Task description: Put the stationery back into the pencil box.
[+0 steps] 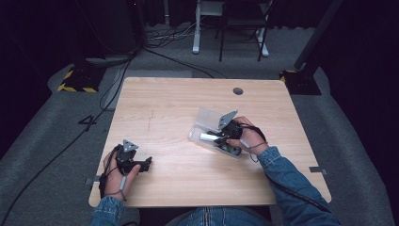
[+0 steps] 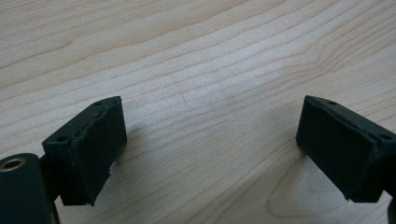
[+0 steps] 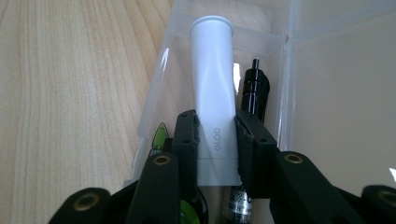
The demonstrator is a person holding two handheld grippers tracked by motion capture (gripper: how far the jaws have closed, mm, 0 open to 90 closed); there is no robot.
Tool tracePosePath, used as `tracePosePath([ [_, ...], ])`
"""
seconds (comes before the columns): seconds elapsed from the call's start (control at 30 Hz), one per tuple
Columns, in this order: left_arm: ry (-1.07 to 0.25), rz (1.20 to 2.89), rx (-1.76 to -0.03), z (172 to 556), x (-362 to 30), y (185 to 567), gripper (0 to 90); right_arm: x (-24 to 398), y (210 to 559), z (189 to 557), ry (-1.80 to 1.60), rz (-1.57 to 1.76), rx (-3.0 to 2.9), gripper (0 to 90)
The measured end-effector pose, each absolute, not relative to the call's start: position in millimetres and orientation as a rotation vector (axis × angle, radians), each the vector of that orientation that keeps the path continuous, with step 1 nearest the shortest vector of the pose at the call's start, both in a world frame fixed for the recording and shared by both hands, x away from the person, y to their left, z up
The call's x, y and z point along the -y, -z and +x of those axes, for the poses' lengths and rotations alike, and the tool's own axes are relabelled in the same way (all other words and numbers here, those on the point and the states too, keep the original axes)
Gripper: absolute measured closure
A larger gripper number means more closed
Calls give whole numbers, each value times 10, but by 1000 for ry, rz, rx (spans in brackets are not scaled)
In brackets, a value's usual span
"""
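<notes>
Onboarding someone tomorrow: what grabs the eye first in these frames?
The right gripper, shut on a white tube marked GLOO, inside a clear box with its lid up, right of the table's middle. Beside the tube in the box lies a black pen-like item. The left gripper sits idle near the table's front left corner, jaws wide open over bare wood.

A tube (image 3: 213,88) lies in the box (image 3: 156,88), beside a pen (image 3: 254,88).
</notes>
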State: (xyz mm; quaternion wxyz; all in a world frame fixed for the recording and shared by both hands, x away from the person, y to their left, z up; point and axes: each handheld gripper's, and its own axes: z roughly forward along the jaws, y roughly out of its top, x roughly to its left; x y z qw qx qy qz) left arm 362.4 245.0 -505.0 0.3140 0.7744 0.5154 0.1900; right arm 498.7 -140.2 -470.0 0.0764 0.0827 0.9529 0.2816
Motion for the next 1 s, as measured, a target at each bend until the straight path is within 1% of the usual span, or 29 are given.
tracePosePath([
  [0.57, -501, 2042, -1359, 3624, -2450, 5050, 88, 1440, 4693, 5003, -913, 367, -2879, 717],
  [0.73, -501, 2042, -1359, 3624, -2451, 5050, 88, 1431, 4695, 4999, -896, 283, -2885, 717],
  [1.0, -501, 2040, -1361, 3624, -2449, 5050, 88, 1403, 4725, 4983, -917, 270, -2880, 710],
])
